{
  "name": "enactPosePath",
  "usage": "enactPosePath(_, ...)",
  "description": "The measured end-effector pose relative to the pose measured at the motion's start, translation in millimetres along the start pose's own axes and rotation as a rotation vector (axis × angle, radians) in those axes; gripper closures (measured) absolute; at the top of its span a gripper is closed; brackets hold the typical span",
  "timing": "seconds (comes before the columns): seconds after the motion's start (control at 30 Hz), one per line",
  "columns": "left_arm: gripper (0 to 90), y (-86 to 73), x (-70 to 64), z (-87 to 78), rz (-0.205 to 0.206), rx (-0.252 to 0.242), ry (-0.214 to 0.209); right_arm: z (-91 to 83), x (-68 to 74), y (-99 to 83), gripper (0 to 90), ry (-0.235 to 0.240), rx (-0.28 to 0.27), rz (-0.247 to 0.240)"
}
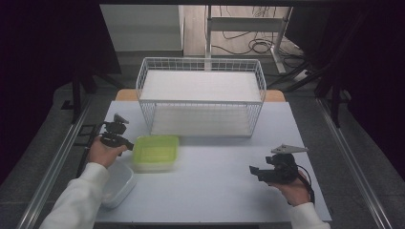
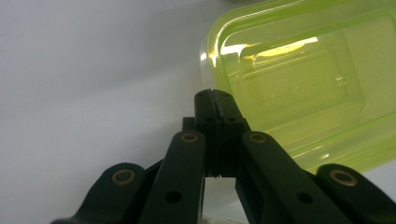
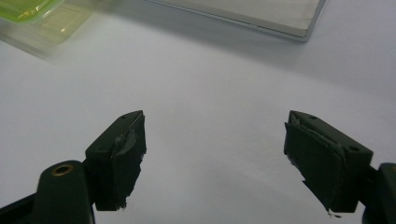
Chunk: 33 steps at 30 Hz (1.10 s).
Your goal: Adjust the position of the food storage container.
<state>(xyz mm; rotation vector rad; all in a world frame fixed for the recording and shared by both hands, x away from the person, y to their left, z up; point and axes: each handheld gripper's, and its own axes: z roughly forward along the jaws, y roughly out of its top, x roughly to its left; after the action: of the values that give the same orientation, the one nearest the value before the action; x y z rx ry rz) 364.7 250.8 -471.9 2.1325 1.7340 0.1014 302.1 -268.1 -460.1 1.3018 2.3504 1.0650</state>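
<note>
the left claw (image 1: 125,141) sits near the left edge of the bench (image 1: 224,191), its tips at the left side of a green box (image 1: 155,152). in the left gripper view the two jaws are pressed flat together with no gap, and their tips lie right at the rim of the green box (image 2: 303,88); whether they pinch that rim or just rest against it cannot be told. the green box is see-through and shallow, and it lies on the bench toward the left edge, just in front of the wire basket (image 1: 200,95) that stands at the back edge. a white tub (image 1: 119,183) sits at the front left corner, close to the box, partly under the person's left sleeve (image 1: 79,200).

the right claw (image 1: 253,171) is held near the front right corner of the bench, well apart from the green box, pointing left. in the right gripper view its jaws stand wide apart with nothing between them but the bare white surface (image 3: 210,93); a corner of the green box (image 3: 28,11) shows blurred at the top left, and a flat white panel (image 3: 261,14) lies at the top.
</note>
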Motion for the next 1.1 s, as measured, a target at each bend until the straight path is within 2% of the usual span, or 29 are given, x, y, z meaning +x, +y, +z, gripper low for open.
enactPosePath(0.07, 90.0, 1.9, -5.4, 1.5, 0.016, 0.003, 0.002, 0.3, -0.1, 0.1, 20.9, -0.001, 0.003, 0.001)
enactPosePath(0.23, 90.0, 5.0, -11.5, 3.7, 0.023, 0.009, 0.006, 0.7, 1.0, -0.4, 20.9, 0.002, 0.003, -0.002)
enactPosePath(0.4, 90.0, 7.5, -18.3, 8.9, 0.025, 0.017, -0.015, 0.8, 0.3, -0.7, 21.0, 0.002, 0.006, -0.007)
enactPosePath(0.83, 90.0, 21.7, -62.0, 19.7, 0.101, 0.036, -0.042, 2.4, 1.6, -0.1, 21.0, 0.006, 0.014, -0.01)
enactPosePath(0.93, 90.0, 23.4, -72.2, 20.8, 0.129, 0.042, -0.034, 2.1, 1.0, -0.3, 21.0, 0.008, 0.017, -0.01)
enactPosePath(1.1, 90.0, 26.3, -87.7, 24.8, 0.134, 0.033, -0.042, 2.9, 1.1, -0.4, 21.0, 0.008, 0.023, -0.011)
